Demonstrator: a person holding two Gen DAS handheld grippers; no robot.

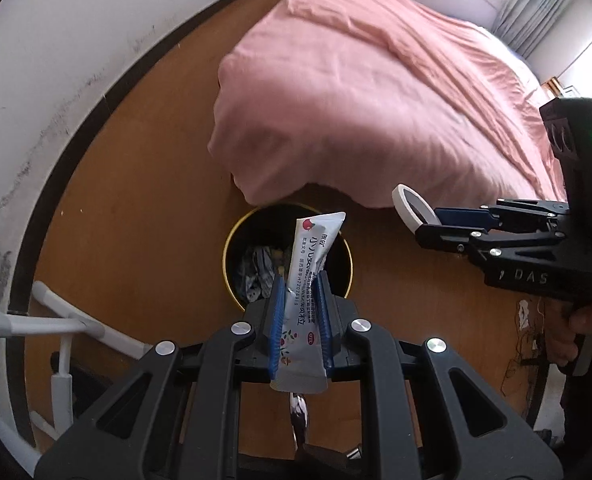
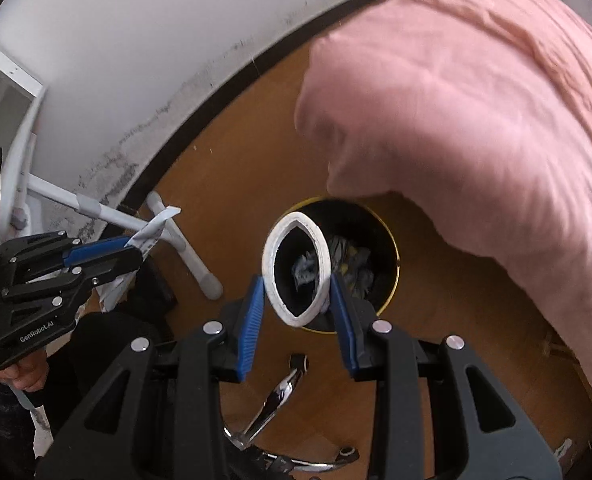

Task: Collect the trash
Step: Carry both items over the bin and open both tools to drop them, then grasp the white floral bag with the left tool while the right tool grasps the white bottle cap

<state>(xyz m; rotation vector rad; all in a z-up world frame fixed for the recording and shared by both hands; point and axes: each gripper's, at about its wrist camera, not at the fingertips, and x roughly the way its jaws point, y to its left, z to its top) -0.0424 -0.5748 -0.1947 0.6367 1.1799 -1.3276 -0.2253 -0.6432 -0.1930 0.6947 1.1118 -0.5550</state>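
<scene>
Pinching tight, my left gripper (image 1: 300, 312) had its two blue pads (image 1: 277, 320) pressed on a long white packet (image 1: 310, 264). The packet had red fruit pictures and writing on it. It stuck up from between the pads, and its top end hung over the trash bin (image 1: 232, 240).

My right gripper (image 2: 297, 304) squeezed a white ring (image 2: 296, 268). It looked like an empty tape roll. The blue pads (image 2: 252, 316) pushed on its two sides, so the ring was bent into a pointy egg shape. I could see through the hole in the ring, right down into the bin (image 2: 392, 248). In the left view, the same ring (image 1: 410, 210) poked out past the tips of the right gripper (image 1: 428, 226).

The bin was round and black with a gold rim. It stood on the brown wood floor (image 1: 144, 200), just under both grippers. Crumpled trash (image 1: 256, 272) already lay at the bottom of it.

A big pink blanket (image 1: 376, 100) covered the bed right beside the bin, and one corner of it hung over the bin's far edge. White table legs (image 2: 176, 236) stood near the bin on the other side, by a white wall (image 2: 136, 60) with dark marks low down. My hand (image 1: 576, 328) held the handle of the right gripper.
</scene>
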